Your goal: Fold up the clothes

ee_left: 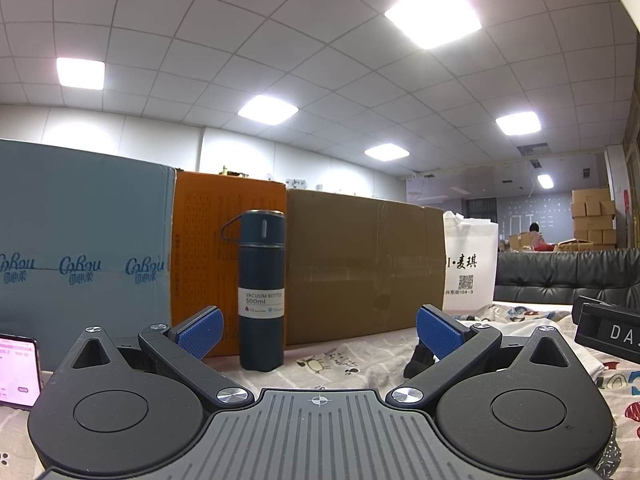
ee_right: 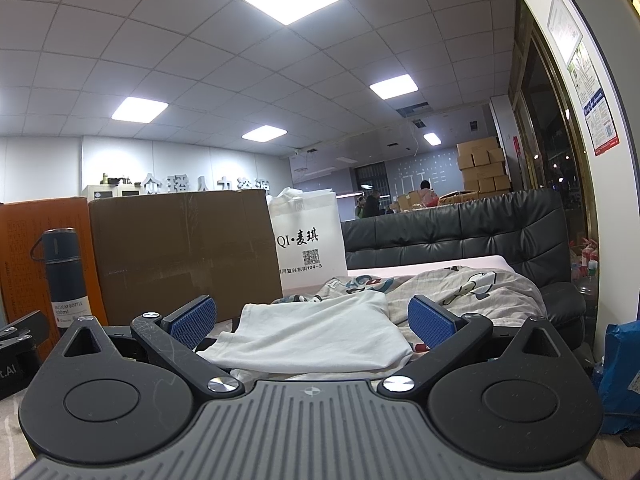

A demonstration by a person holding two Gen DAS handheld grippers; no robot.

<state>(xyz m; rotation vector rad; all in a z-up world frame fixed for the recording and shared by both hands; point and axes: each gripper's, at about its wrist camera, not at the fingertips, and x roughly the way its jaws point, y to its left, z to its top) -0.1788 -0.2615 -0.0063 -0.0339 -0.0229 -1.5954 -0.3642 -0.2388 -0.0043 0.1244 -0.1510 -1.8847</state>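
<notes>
Left wrist view: left hand-held gripper (ee_left: 319, 332) wide open, blue pads (ee_left: 200, 330) well apart, nothing between them. It sits low over the cartoon-print sheet (ee_left: 340, 360) on the worktop. Dead ahead, between the fingers and nearer the left one: dark blue vacuum bottle (ee_left: 262, 290), upright, "500ml" label facing the camera. Behind the bottle, a row of boxes: blue-grey carton (ee_left: 84, 240) far left, orange box (ee_left: 208, 240) directly behind the bottle, brown cardboard box (ee_left: 360, 260) to its right. White paper bag (ee_left: 470, 264) ahead-right, past the brown box. Phone (ee_left: 18, 368) with lit screen at the left edge. The right hand-held gripper's black body (ee_left: 608, 332) pokes in at the right edge. White garment edge (ee_left: 592, 368) just visible below that body, right of this gripper's right finger.

Right wrist view: right hand-held gripper (ee_right: 310, 318) also wide open, empty. White t-shirt (ee_right: 320, 336) lies straight ahead between the fingers, partly folded, on the sheet (ee_right: 480, 292); no pad touches it. The sheet bunches up ahead-right. Brown box (ee_right: 184, 256) ahead-left, bottle (ee_right: 64, 280) further left, orange box (ee_right: 24, 264) behind the bottle. White bag (ee_right: 308, 240) ahead, beyond the shirt. Black leather sofa (ee_right: 460, 232) behind the bag and to the right. Blue plastic packet (ee_right: 622, 372) at the far right.
</notes>
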